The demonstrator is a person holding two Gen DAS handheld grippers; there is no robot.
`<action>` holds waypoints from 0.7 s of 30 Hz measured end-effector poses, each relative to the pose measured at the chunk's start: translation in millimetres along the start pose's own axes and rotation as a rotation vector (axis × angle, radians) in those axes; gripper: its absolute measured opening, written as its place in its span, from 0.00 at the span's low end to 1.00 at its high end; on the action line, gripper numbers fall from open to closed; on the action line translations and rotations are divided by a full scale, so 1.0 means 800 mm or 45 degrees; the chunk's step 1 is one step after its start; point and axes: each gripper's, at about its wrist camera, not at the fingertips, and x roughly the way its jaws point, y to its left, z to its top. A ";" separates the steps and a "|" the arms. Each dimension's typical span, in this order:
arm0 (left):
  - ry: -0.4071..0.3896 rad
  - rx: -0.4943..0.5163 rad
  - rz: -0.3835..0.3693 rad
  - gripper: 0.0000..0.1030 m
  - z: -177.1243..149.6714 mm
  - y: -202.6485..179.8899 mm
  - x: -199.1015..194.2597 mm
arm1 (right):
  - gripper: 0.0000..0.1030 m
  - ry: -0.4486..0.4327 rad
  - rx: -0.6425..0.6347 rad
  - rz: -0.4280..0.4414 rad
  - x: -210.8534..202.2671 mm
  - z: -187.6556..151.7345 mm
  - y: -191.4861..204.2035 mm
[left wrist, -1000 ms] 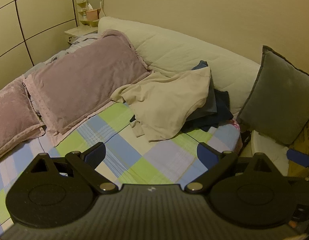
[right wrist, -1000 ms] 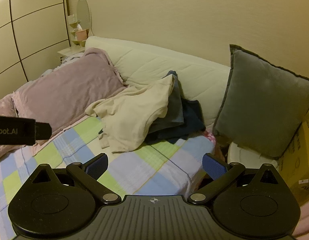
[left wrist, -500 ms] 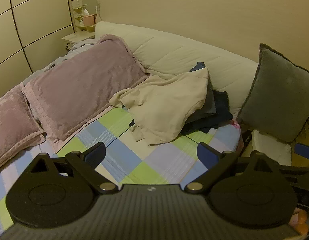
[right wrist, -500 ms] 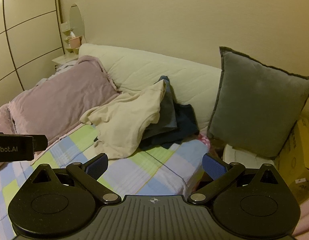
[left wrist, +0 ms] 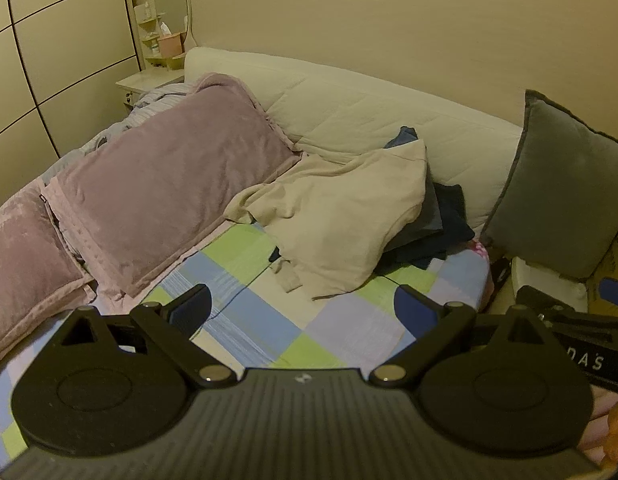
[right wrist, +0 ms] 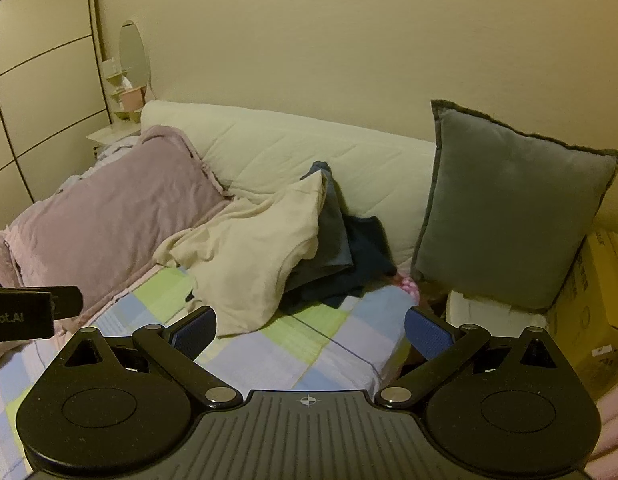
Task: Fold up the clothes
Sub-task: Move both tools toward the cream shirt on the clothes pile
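Bare checked bedsheet [left wrist: 349, 332] lay open before the clothes pile [left wrist: 349, 216]. A mauve pillow [left wrist: 165, 184] crowded its left side. A grey cushion [right wrist: 509, 204] hemmed in the right.

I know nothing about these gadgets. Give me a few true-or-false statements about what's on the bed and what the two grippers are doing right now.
1. The cream garment lies on top of the dark clothes. True.
2. The left gripper is clamped on the cream garment. False: it is open and holds nothing.
3. The grey cushion lies flat on the checked sheet. False: it stands upright beside the bed.
4. The right gripper is open. True.
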 end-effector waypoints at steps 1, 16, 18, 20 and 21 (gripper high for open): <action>0.000 0.002 -0.003 0.94 0.000 0.004 0.001 | 1.00 0.001 0.007 -0.004 0.001 0.001 0.004; 0.013 -0.026 0.017 0.94 -0.006 0.075 0.017 | 1.00 0.011 0.028 -0.037 0.026 0.004 0.048; 0.005 -0.031 0.015 0.94 -0.005 0.081 0.017 | 1.00 0.005 0.021 -0.036 0.027 0.007 0.052; 0.006 -0.040 0.010 0.94 -0.006 0.088 0.017 | 1.00 0.001 0.010 -0.040 0.029 0.009 0.059; 0.008 -0.043 0.007 0.94 -0.006 0.089 0.018 | 1.00 0.000 0.005 -0.042 0.029 0.009 0.060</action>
